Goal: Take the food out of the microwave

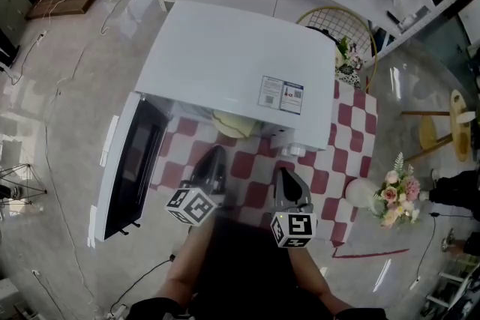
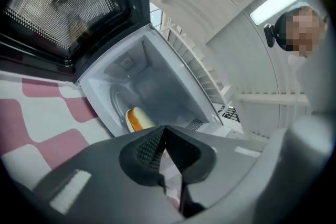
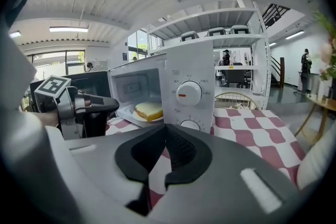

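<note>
Microwave [image 1: 240, 64] stands on the worktop, which is covered by a red-and-white checked cloth [image 1: 352, 133]. Microwave door [image 1: 131, 161] is swung fully open, off to the left of the left tool [image 1: 217, 153]. Both tools are held in front of the oven, side by side and a little apart, each with its marker cube toward the person. Left tool: jaws together at the tips, nothing between the pads. It points into the open cavity. In the left gripper view the whole scene sits tilted, with the door glass up and to the left of the tips and the cavity straight beyond them. Right tool [image 1: 283, 173]: jaws likewise together at the tips, nothing held, only cloth showing through the slot behind the tips. It faces the oven's control panel, with the upper dial [image 3: 189, 93] directly ahead of the tips and a second dial just below it. Food [image 3: 148, 110]: a pale yellow slice with a browner edge, lying flat on a white plate [image 3: 127, 114] inside the cavity. It is ahead of the left tool and just past its tips, and ahead and to the left of the right tool. Neither tool touches the food or the plate. From the right gripper view the left tool sits to the left, between that camera and the open door. A bunch of flowers [image 1: 397, 195] stands at the cloth's edge, well to the right of the right tool.
</note>
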